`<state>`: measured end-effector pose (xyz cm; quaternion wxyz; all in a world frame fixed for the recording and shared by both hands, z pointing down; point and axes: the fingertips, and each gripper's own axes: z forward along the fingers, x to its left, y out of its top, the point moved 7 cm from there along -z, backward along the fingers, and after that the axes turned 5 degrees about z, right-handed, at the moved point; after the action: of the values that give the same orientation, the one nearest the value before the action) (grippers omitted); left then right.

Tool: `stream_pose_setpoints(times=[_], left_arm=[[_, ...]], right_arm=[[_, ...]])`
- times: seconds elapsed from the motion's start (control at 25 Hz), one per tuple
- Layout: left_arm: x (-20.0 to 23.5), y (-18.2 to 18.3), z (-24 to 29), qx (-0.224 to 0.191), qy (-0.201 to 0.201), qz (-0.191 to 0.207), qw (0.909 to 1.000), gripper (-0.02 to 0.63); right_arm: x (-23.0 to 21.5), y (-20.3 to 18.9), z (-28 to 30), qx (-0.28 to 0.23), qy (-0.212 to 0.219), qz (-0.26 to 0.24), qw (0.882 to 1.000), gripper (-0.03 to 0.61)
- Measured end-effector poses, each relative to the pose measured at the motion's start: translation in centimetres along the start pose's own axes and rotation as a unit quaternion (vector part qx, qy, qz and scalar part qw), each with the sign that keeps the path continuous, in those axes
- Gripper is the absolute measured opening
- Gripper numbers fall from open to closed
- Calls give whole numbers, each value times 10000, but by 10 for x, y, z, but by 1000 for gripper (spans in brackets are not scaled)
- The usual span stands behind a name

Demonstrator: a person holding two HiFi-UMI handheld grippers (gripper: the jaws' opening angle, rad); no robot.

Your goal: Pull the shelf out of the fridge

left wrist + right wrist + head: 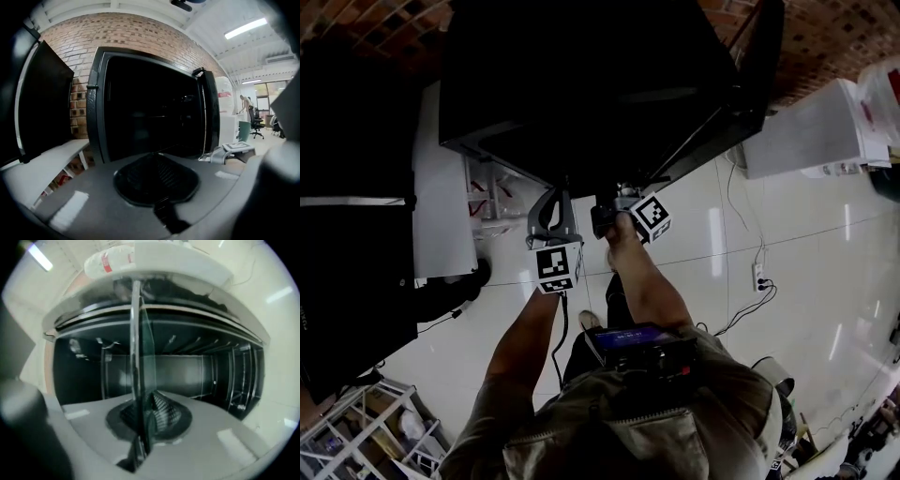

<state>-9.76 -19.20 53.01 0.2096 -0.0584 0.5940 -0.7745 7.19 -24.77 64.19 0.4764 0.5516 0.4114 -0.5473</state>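
The person's olive shirt fills the bottom of the head view, with both forearms reaching to the open black fridge. The right gripper is clamped on the front edge of the glass shelf (seen edge-on as a thin greenish pane), which runs back into the dark fridge interior. Just beside it, the left gripper faces the open fridge with its pads pressed together on nothing.

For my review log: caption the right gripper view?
Right tool clamped on the glass shelf edge, open fridge interior behind.
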Motion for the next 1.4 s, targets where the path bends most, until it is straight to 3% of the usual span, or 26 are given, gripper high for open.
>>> stream_pose_setpoints(times=[0.12, 0.72, 1.4], left_arm=[[-5, 3, -28, 8, 24, -27, 10000, 6], [-23, 58, -182, -776, 14, -50, 9970, 6], [-27, 116, -335, -1476, -158, -30, 9889, 6]], right_arm=[[13, -6, -29, 16, 70, -47, 10000, 12], [101, -40, -191, -257, 386, 122, 9988, 11], [205, -73, -345, -521, 554, -102, 9971, 11]])
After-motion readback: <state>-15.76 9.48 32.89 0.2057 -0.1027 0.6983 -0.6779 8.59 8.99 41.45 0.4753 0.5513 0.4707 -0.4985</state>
